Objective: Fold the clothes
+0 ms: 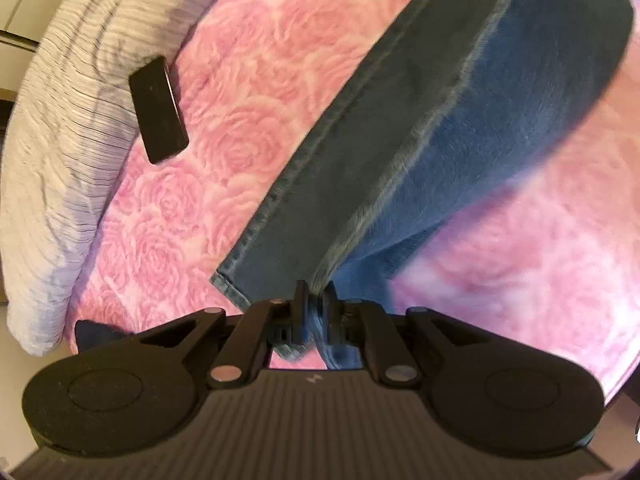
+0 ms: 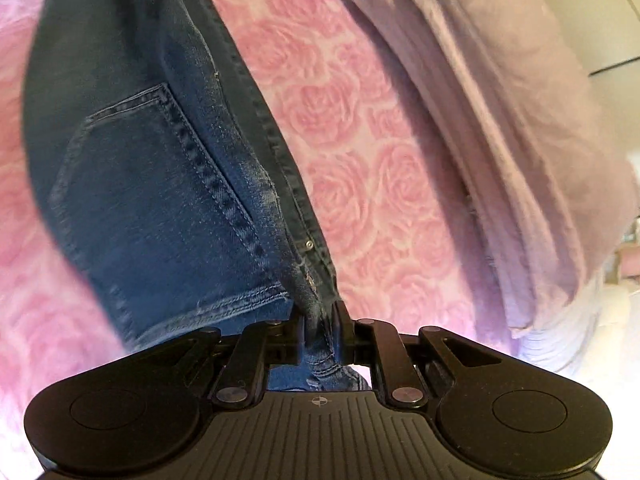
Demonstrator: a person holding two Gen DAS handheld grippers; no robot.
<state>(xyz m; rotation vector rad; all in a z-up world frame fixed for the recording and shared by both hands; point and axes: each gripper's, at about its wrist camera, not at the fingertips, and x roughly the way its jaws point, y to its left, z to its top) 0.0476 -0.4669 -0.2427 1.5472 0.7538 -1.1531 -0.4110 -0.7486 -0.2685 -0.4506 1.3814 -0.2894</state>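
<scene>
I have both grippers pinched onto the jeans above the pink rose-patterned bedspread. My left gripper has its jaws drawn together on the denim near the leg hem, with a fold of the cloth squeezed between the pads. From there the leg runs away toward the far right, its stitched hem corner hanging just left of the jaws. My right gripper is likewise clamped on the jeans, at the waistband end, with bunched denim caught between its fingers; a back pocket shows to the left of the jaws and two small rivets sit along the seam just above them. The cloth there hangs off the bedspread, which is blurred.

On the left of the left wrist view, a black rectangular slab, perhaps a phone, lies where the bedspread meets a rumpled pale striped blanket. In the right wrist view a pale blanket is heaped along the far right.
</scene>
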